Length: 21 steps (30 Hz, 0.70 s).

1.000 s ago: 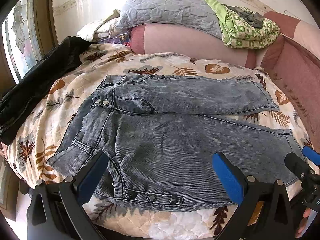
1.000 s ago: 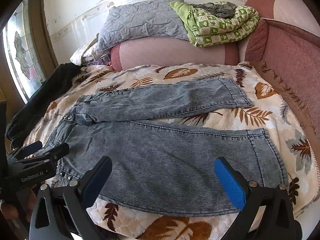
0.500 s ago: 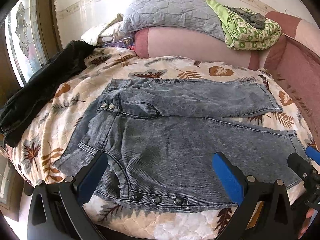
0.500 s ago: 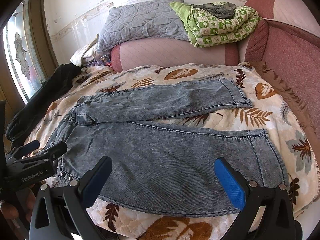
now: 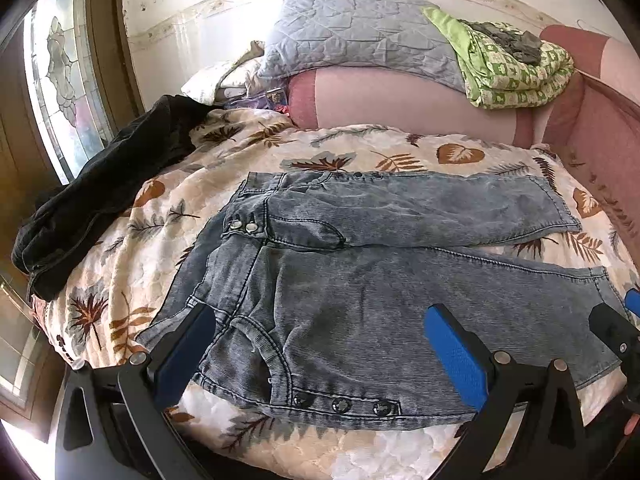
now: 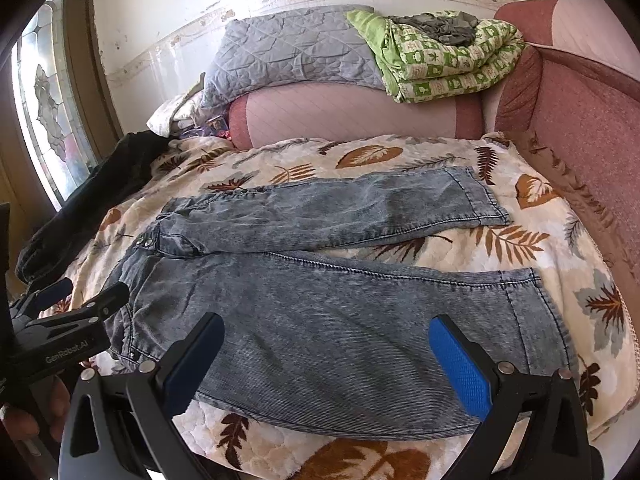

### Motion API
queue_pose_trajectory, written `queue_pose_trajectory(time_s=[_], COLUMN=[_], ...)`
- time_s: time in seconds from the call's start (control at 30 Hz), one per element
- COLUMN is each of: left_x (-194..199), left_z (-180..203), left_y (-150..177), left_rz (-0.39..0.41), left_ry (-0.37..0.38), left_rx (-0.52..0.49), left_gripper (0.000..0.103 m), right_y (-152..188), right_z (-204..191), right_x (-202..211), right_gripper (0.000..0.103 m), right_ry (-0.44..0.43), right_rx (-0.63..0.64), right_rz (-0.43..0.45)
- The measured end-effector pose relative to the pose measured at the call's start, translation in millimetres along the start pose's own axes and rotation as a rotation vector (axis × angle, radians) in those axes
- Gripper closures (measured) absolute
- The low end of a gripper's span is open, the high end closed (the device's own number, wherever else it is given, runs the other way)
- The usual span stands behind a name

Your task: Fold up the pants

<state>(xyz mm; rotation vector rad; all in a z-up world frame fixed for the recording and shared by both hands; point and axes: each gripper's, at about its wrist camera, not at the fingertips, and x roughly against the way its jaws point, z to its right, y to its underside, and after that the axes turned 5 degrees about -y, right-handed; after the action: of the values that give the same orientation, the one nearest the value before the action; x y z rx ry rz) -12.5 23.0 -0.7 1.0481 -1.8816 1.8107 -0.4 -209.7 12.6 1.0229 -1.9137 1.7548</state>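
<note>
Grey-blue denim pants (image 5: 360, 300) (image 6: 328, 308) lie flat on a leaf-patterned quilt (image 5: 120, 248) (image 6: 580, 240), waist to the left, both legs spread apart and running right. My left gripper (image 5: 320, 340) hovers open above the waist and near hip, close to the snap buttons (image 5: 340, 404). My right gripper (image 6: 324, 348) hovers open over the near leg, holding nothing. The left gripper (image 6: 68, 300) shows at the left edge of the right wrist view; the right gripper's tip (image 5: 616, 324) shows at the right edge of the left wrist view.
A black garment (image 5: 104, 188) (image 6: 92, 200) lies on the quilt's left side. A pink bolster (image 5: 400, 100) carries a grey quilted pillow (image 5: 352, 36) and a green patterned blanket (image 5: 512, 72). A red padded headboard (image 6: 580, 120) runs along the right. A stained-glass window (image 5: 60, 80) stands at left.
The left wrist camera has drawn back and to the left a little, showing more of the quilt's left side and the waist. The right gripper has barely moved. The pants lie unchanged.
</note>
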Motion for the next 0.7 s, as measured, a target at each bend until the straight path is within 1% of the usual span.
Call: queue_pose_trajectory(time_s=[0.4,0.7], left_x=[0.6,-1.4], left_z=[0.2,-6.3], left_y=[-1.0,-0.4], left_rz=[0.001,-0.008], left_ry=[-0.007,-0.012], left_rx=[-0.003,0.015], left_gripper=[0.000,0.000], right_y=[-2.0,-3.7], right_z=[2.0,7.6], right_x=[0.3,1.6], right_gripper=[0.000,0.000], right_ry=[-0.002,0.002], right_rx=[-0.006,-0.027], right_rz=[0.002,0.011])
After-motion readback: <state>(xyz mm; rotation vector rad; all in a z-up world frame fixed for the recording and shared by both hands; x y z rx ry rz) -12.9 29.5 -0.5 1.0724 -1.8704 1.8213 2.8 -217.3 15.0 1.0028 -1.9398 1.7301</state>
